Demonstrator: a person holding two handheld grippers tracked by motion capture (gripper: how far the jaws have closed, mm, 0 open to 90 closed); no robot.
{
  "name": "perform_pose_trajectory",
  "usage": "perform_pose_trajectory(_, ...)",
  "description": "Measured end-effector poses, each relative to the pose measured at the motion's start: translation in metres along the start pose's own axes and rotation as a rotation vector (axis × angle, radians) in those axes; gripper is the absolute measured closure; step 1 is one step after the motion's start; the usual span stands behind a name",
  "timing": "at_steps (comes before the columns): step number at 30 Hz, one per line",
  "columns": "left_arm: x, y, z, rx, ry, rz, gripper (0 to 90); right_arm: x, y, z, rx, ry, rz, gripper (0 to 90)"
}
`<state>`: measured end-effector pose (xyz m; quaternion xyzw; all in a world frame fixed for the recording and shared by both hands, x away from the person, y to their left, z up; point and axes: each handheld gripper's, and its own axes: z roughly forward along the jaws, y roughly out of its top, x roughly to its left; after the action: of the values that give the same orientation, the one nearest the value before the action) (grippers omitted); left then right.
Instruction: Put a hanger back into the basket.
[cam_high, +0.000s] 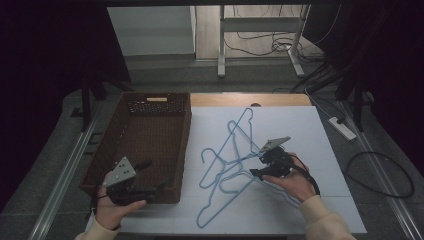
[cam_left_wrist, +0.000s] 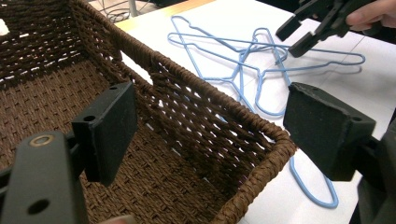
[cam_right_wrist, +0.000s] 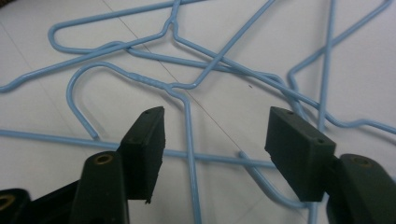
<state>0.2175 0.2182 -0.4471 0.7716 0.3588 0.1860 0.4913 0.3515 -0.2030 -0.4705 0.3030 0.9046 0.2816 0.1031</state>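
- Bench (cam_high: 300, 125) w/ white top is carrying everything; bare wood strip is showing along its far edge.
- Brown woven basket (cam_high: 145, 145) is sitting on the bench's left side, open top, right wall just beside the hangers.
- Blue wire hangers (cam_high: 227, 165) are lying flat on the white top in a loose tangle, crossing over each other, hooks pointing diff. ways.
- One hanger's loop (cam_left_wrist: 317, 193) is lying close to the basket's near corner.
- Faint seams are running across the white surface.

Light-blue hangers (cam_high: 227, 165); brown basket (cam_high: 150, 125) (woven pattern).
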Motion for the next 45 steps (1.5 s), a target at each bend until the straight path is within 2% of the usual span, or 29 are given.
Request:
perform_pose_trajectory(4, 0.0, 0.0, 0.0, 0.0, 0.001, 0.001, 18.5, 0.003, 0.011, 0.014, 0.078, 0.022, -0.017, 46.4)
perform_pose_trajectory(6, 0.0, 0.0, -0.001, 0.0, 0.0, 0.003, 18.5, 0.003, 0.014, 0.017, 0.096, 0.027, -0.019, 46.9)
perform_pose_trajectory(7, 0.0, 0.0, -0.001, -0.001, 0.001, 0.003, 18.5, 0.005, 0.018, 0.023, 0.132, 0.033, -0.026, 48.0)
perform_pose_trajectory(15, 0.0, 0.0, -0.001, 0.0, 0.001, 0.003, 18.4, 0.009, 0.025, 0.038, 0.217, 0.043, -0.045, 57.7)
perform_pose_trajectory(18, 0.0, 0.0, 0.0, 0.0, 0.001, 0.002, 18.4, 0.009, 0.024, 0.047, 0.268, 0.043, -0.051, 65.7)
perform_pose_trajectory(22, 0.0, 0.0, 0.0, 0.001, -0.001, 0.004, 18.4, 0.009, 0.024, 0.05, 0.287, 0.043, -0.052, 71.3)
perform_pose_trajectory(24, 0.0, 0.0, 0.001, 0.002, 0.0, 0.002, 18.4, 0.009, 0.027, 0.05, 0.293, 0.042, -0.047, 83.4)
perform_pose_trajectory(27, -0.001, 0.0, 0.0, -0.001, 0.001, 0.003, 18.4, 0.009, 0.029, 0.051, 0.31, 0.048, -0.027, 87.2)
perform_pose_trajectory(30, -0.001, 0.001, 0.0, -0.002, 0.004, 0.005, 18.4, 0.008, 0.03, 0.049, 0.293, 0.063, 0.005, 87.4)
perform_pose_trajectory(35, -0.003, 0.003, -0.001, -0.007, 0.005, 0.011, 18.6, 0.004, 0.032, 0.039, 0.233, 0.081, 0.057, 87.7)
perform_pose_trajectory(38, -0.006, 0.006, -0.001, -0.008, 0.012, 0.015, 18.7, -0.002, 0.034, 0.022, 0.132, 0.101, 0.132, 87.8)
perform_pose_trajectory(43, -0.01, 0.011, -0.001, -0.013, 0.01, 0.019, 18.9, -0.009, 0.036, 0.0, -0.005, 0.13, 0.215, 88.0)
perform_pose_trajectory(45, -0.012, 0.013, 0.0, -0.015, 0.005, 0.02, 18.9, -0.01, 0.038, -0.008, -0.044, 0.138, 0.238, 88.0)
